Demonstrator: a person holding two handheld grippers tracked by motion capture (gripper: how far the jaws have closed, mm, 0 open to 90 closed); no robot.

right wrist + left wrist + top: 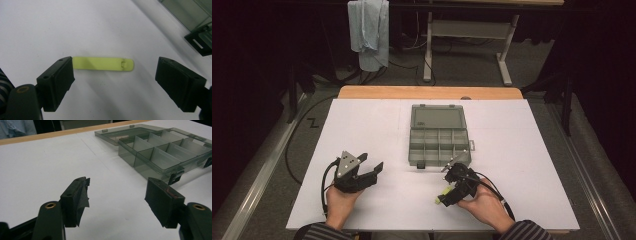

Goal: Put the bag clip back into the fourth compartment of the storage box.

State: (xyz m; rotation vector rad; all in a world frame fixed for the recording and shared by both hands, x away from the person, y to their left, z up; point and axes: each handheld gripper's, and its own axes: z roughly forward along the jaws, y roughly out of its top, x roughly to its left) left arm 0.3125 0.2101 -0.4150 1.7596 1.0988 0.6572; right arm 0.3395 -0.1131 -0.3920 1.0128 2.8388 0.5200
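A smoky clear compartment box (439, 145) lies open mid-table, lid laid back, its compartments bare; it also shows in the left gripper view (160, 157). My left gripper (371, 162) rests at the near left, aimed at the box, open with nothing between the jaws (117, 192). My right gripper (449, 192) sits near the box's front right corner, tilted down at the table. A flat yellow-green strip (102, 64) lies on the white tabletop between its wide-open jaws (115, 72), one end beside the left pad, the other well short of the right pad. The strip also shows in the high view (442, 199).
The white table sheet (522, 165) has a wooden edge (429, 92) at the far side. Black latches (176, 176) stick out of the box's front. Beyond the table hang a pale cloth (369, 30) and stand grey frame legs (504, 65).
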